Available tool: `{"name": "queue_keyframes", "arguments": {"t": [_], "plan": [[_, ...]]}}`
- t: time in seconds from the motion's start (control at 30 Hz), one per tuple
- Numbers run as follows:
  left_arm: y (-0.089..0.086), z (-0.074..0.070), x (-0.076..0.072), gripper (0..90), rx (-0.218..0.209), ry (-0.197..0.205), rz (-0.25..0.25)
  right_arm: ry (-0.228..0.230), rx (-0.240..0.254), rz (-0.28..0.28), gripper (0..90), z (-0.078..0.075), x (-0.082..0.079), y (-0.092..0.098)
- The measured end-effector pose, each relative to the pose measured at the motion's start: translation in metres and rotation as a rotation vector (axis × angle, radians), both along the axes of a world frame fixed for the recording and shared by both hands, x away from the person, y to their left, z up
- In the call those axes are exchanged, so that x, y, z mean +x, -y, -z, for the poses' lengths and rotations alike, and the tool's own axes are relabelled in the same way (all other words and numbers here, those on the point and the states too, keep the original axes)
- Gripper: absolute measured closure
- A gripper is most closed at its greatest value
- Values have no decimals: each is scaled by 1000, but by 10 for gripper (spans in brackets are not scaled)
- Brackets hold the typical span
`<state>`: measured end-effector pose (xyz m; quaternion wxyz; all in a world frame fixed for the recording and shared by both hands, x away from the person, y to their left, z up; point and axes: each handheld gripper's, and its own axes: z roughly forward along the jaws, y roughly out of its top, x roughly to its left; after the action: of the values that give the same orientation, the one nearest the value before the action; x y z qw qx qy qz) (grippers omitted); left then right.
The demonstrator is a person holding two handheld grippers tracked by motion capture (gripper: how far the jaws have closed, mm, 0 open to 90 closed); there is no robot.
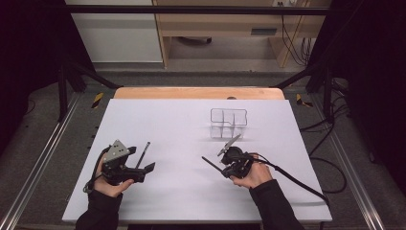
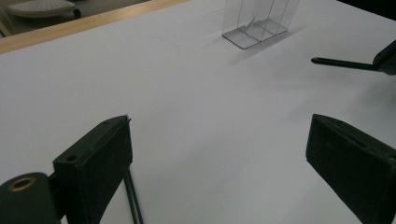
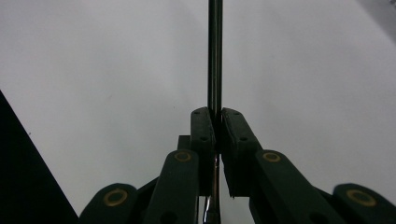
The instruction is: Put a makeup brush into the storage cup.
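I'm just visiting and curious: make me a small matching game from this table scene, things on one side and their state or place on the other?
Things:
1. left gripper
2. right gripper
3. clear plastic box
4. dark rod by the left gripper

States or places:
A. stands at the far side of the white table, nothing in it
B. jaws wide apart, nothing between them
C. lies on the table
D. jaws closed on a thin dark stick

Pairs: 1-B, 2-D, 3-A, 4-C

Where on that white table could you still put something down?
Nearly anywhere: the white table is bare left of the clear divided holder and between left gripper and right gripper. It is tightest between the holder and the right gripper's dark rod.
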<state>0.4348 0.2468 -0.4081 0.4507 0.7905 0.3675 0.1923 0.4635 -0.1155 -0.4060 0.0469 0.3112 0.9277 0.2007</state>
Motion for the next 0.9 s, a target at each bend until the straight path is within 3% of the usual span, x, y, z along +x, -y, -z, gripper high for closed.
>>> {"name": "queue_keyframes", "arguments": {"t": [0.53,0.9], "plan": [[23,-2,-2,58,64,18,67,27,75,-46,843,-28,2,1],[42,-11,-3,58,128,55,132,27,82,-87,843,-38,3,-7]]}}
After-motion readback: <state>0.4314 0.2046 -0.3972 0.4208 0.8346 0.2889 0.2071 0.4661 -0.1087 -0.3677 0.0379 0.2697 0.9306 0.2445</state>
